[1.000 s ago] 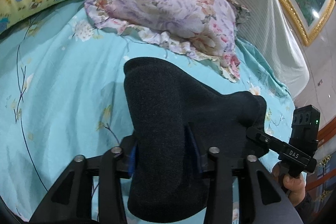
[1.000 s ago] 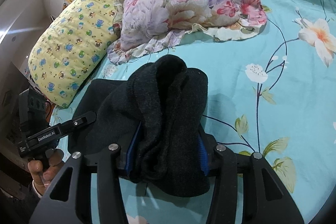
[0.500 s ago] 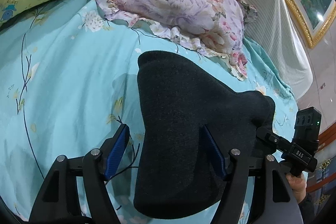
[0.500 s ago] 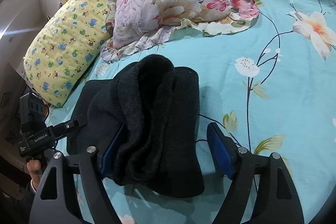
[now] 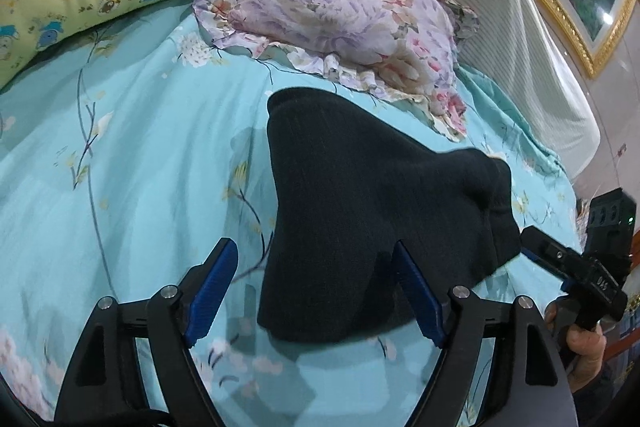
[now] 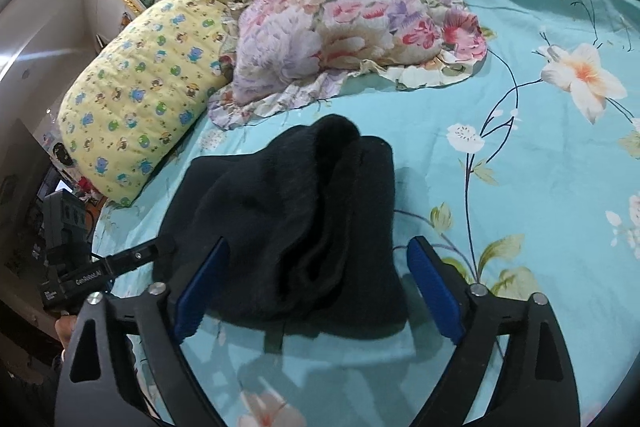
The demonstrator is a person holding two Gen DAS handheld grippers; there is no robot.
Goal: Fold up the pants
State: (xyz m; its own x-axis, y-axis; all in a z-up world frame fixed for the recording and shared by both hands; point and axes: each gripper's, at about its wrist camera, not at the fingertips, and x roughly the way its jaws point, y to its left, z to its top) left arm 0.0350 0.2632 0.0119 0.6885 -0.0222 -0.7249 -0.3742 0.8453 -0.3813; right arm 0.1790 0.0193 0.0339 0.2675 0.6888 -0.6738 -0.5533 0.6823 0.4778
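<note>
My dark knitted pants (image 5: 360, 227) lie bundled on the turquoise flowered bedsheet (image 5: 140, 167), centre frame. I judge the fold nearly finished; next comes flattening the lumpy side. My left tool (image 5: 316, 291) and right tool (image 6: 316, 283) are spread wide, gripping nothing.

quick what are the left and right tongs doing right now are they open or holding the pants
Left tongs: open, holding nothing; the black pants lie on the bed between the fingers.
Right tongs: open, holding nothing, straddling the pants the same way.
</note>
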